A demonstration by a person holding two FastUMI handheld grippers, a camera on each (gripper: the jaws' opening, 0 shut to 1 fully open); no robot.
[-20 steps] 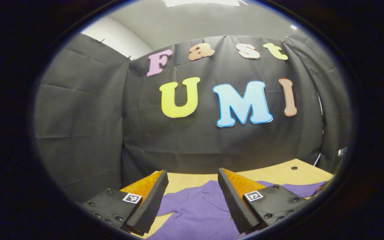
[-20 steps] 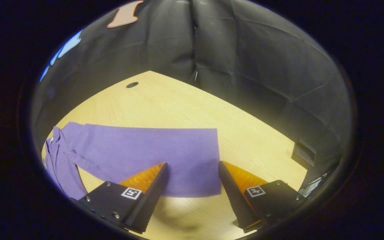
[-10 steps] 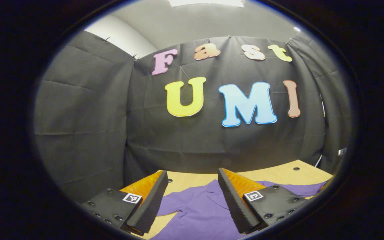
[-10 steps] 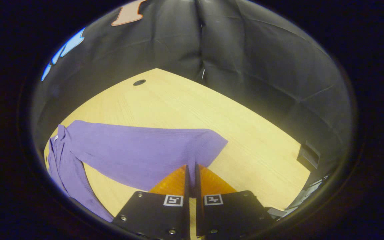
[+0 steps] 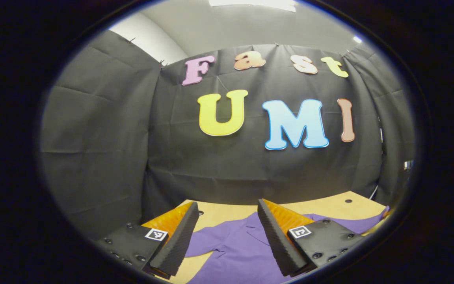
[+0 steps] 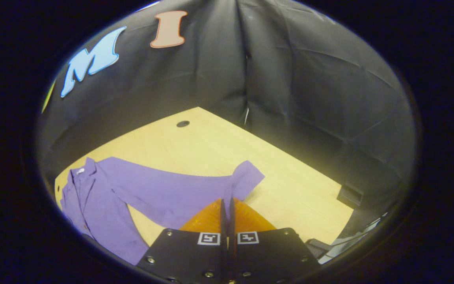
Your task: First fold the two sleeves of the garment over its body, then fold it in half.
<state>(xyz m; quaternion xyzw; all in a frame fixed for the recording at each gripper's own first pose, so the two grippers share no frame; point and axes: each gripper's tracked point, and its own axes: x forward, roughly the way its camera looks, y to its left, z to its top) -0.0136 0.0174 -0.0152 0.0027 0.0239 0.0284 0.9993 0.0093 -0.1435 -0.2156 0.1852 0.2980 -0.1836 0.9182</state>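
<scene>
Low in the left gripper view, the left tool (image 5: 224, 223) hangs wide open above the tabletop (image 5: 321, 207), with nothing between its fingers. Beneath it lies the purple shirt (image 5: 231, 252), collar toward the far side. One sleeve reaches off to the left on the wood, and another strip of purple runs to the right edge, lifted a little there.

Near the bottom of the right gripper view, the right tool (image 6: 227, 205) is closed tight, its two fingers pinching the cuff end of the sleeve (image 6: 172, 193). That sleeve stretches from the shirt's body at the left across bare wood to the tool, and its cuff flares just beyond the fingertips. The body itself lies spread flat at the left, collar at the far end.

By my reading the job is barely begun: the first sleeve is gripped but not yet laid over the body. The other sleeve and the final fold in half are still to do.
</scene>
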